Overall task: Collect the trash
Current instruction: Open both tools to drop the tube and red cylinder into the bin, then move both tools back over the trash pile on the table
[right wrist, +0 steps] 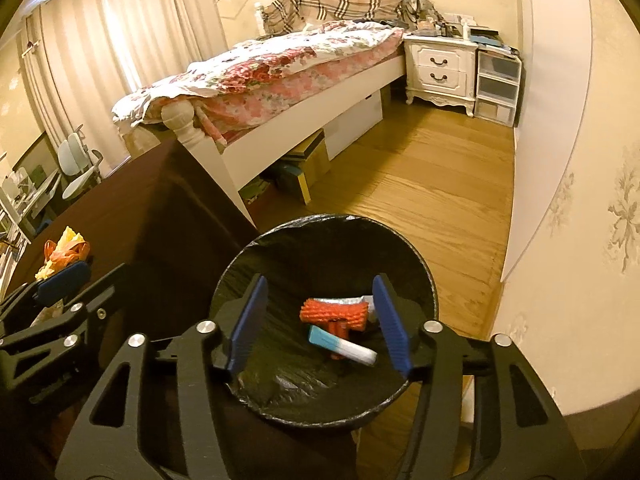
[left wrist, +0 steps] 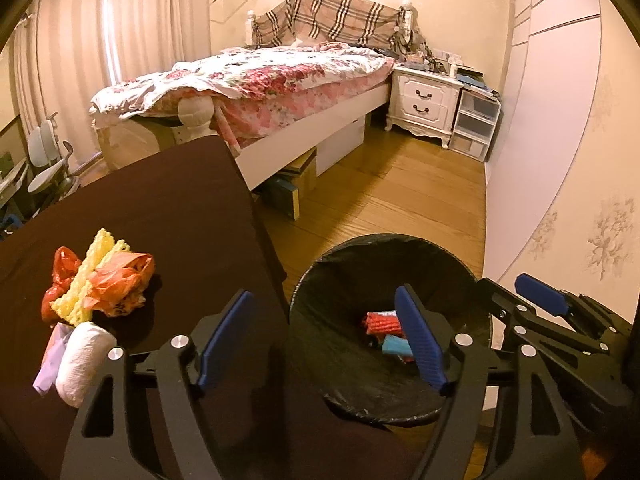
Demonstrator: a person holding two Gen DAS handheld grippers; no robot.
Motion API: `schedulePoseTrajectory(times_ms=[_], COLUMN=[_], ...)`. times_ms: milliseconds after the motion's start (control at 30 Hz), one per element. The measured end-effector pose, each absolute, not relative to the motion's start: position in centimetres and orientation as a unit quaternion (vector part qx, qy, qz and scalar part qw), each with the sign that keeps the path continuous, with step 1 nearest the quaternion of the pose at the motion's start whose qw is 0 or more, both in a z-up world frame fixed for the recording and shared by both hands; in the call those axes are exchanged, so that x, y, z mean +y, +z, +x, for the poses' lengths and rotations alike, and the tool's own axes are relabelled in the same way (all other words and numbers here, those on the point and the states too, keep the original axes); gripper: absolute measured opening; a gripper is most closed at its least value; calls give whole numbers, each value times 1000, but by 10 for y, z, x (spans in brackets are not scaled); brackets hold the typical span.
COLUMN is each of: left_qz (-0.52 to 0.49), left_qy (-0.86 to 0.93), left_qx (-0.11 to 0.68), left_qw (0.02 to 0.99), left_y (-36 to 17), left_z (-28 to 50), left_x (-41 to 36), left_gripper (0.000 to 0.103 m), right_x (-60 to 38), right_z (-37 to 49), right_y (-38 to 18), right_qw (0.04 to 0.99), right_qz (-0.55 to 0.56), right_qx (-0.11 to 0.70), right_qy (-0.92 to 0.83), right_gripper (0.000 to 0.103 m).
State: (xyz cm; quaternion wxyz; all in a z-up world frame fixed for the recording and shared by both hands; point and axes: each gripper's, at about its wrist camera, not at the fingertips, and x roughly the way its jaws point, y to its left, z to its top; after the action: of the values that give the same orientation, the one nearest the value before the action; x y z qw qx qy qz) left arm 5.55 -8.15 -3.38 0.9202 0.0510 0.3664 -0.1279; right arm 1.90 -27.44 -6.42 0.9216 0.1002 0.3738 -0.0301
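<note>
A bin with a black liner (left wrist: 400, 240) (right wrist: 320, 218) stands on the floor beside a dark brown table (left wrist: 160, 208). In it lie a red foam net (right wrist: 334, 312) (left wrist: 380, 322) and a blue-and-white packet (right wrist: 340, 344) (left wrist: 394, 346). My right gripper (right wrist: 320, 280) hangs open over the bin, nothing between its pads. My left gripper (left wrist: 324, 294) is open and empty too, straddling the table edge and the bin rim. On the table to its left lie an orange plastic bag (left wrist: 120, 284), a yellow foam net (left wrist: 96, 276), a red bag (left wrist: 60, 276), a white tissue wad (left wrist: 82, 360) and a lilac wrapper (left wrist: 50, 360).
A bed with a floral quilt (left wrist: 280, 76) stands beyond the table, boxes (left wrist: 296, 188) stowed beneath it. A white nightstand (left wrist: 424, 100) and plastic drawers (left wrist: 476, 124) are against the far wall. Wood floor (left wrist: 400, 184) lies between bed and right wall. A grey chair (left wrist: 48, 160) is far left.
</note>
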Motion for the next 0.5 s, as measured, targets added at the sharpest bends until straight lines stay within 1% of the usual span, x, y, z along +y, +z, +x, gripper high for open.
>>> schedulePoseTrajectory(times_ms=[133, 500], left_qz=[58, 58], left_qy=[-113, -73], left_qx=[358, 344], left_qw=[925, 934], left_y=[-31, -20], left_z=[50, 28], left_x=[-75, -31], left_gripper=[79, 79], right_x=[-271, -230], right_z=[17, 10], right_y=[-62, -57], right_qw=[921, 918], right_qz=[102, 92], right_qx=[375, 385], right_qy=[-30, 12], right_gripper=[61, 62])
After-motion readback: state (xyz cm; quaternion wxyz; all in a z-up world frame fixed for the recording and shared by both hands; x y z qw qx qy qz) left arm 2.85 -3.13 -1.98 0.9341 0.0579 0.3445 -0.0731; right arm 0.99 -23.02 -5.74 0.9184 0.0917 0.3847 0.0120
